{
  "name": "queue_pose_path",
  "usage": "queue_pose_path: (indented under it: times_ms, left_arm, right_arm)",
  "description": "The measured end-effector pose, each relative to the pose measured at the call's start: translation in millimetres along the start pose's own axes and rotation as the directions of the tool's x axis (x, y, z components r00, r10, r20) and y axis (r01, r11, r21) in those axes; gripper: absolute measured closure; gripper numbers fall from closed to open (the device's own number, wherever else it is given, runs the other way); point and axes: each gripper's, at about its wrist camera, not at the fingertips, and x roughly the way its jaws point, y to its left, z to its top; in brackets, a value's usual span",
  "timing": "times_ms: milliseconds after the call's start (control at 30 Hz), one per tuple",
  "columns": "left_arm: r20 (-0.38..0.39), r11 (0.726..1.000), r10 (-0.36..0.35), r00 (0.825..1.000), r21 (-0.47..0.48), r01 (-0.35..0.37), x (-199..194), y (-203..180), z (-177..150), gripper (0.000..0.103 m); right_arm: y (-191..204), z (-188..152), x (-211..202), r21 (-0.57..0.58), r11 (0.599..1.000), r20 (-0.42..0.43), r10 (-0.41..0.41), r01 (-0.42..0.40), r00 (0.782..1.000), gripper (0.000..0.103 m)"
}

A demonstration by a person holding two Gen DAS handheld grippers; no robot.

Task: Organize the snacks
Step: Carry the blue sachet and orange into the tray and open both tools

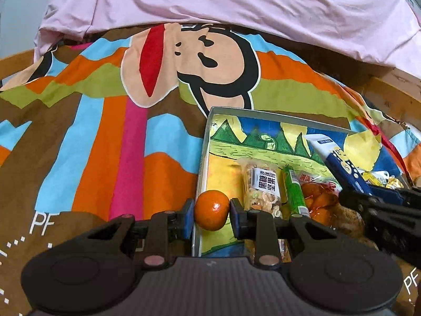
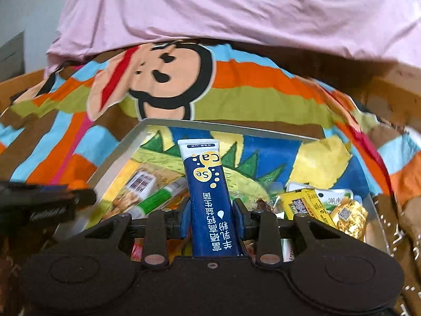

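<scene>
My left gripper (image 1: 212, 213) is shut on a small orange tangerine (image 1: 211, 210), held over the left rim of the picture-lined tray (image 1: 208, 131). My right gripper (image 2: 212, 217) is shut on a long blue-and-white milk-powder sachet (image 2: 208, 184), held above the tray (image 2: 163, 123). In the tray lie a nut-mix packet (image 1: 261, 191), a green stick packet (image 1: 296, 193) and an orange-coloured snack bag (image 1: 319, 201). The right wrist view also shows a yellow packet (image 2: 305, 205) and a gold-wrapped candy (image 2: 350, 221) at the tray's right end.
The tray rests on a colourful striped bedsheet with a cartoon monkey face (image 1: 184, 60). A pink quilt (image 1: 223, 0) is bunched at the far side. A wooden bed frame (image 1: 392, 92) shows at the right.
</scene>
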Motion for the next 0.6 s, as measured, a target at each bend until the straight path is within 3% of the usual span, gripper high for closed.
queue_pose_path:
  times_ms: [267,433,600]
  left_arm:
    - [0.001,1.0,0.005,1.0,0.015,-0.005,-1,-2,1,0.071]
    - [0.014,0.994,0.032,0.999,0.101,-0.033,-1,-13,-4,0.071]
    - [0.008,0.995,0.023,1.0,0.094,-0.023,-2,-13,-2,0.068]
  right_arm:
    - [-23,5,19,0.1,0.994,-0.051,-0.037,0.042,0.998,0.068]
    - [-20,3,20,0.083,0.996,-0.05,-0.039,0.043,0.998,0.067]
    - [-20,2,23,0.078,0.996,-0.061,-0.037,0.042,0.997,0.064]
